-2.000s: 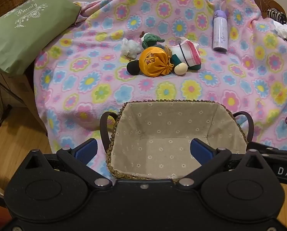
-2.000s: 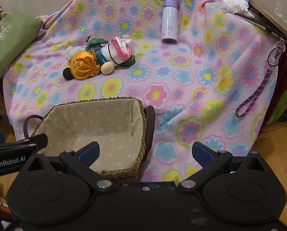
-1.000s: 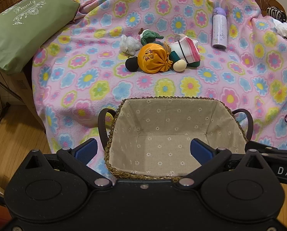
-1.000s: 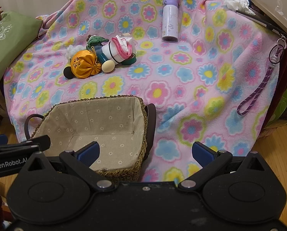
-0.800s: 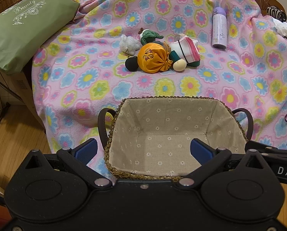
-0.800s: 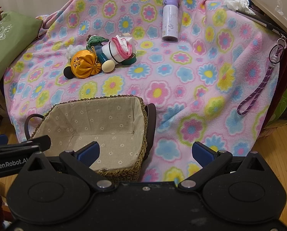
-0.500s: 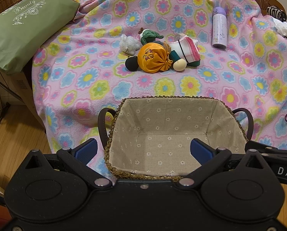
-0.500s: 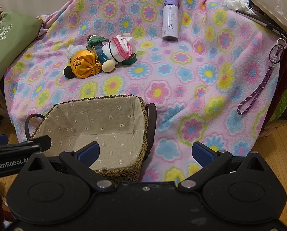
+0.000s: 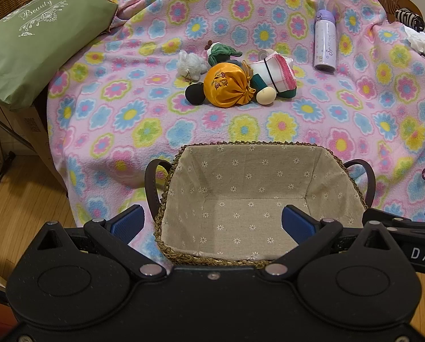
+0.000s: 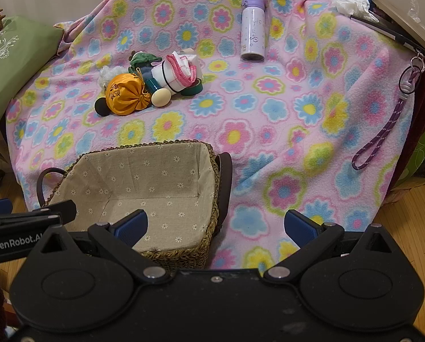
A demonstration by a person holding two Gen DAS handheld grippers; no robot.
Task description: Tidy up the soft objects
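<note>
Both jaws stand spread and empty — the left hand-held gripper [image 9: 212,222] hovers over the near end of the basket [image 9: 249,144], the right hand-held gripper [image 10: 215,225] over the basket's right rim and the flowered blanket [image 10: 298,108]. The lined basket holds nothing. Farther back on the blanket lies a tight heap of soft things — an orange pouch [image 9: 226,88], a white fluffy toy [image 9: 190,62], a green plush [image 9: 222,52], a pink-trimmed cloth roll [image 9: 278,72]. A purple bottle [image 10: 253,32] stands well apart.

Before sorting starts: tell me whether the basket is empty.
Empty: the basket shows only bare lining; the soft things lie on the blanket.
</note>
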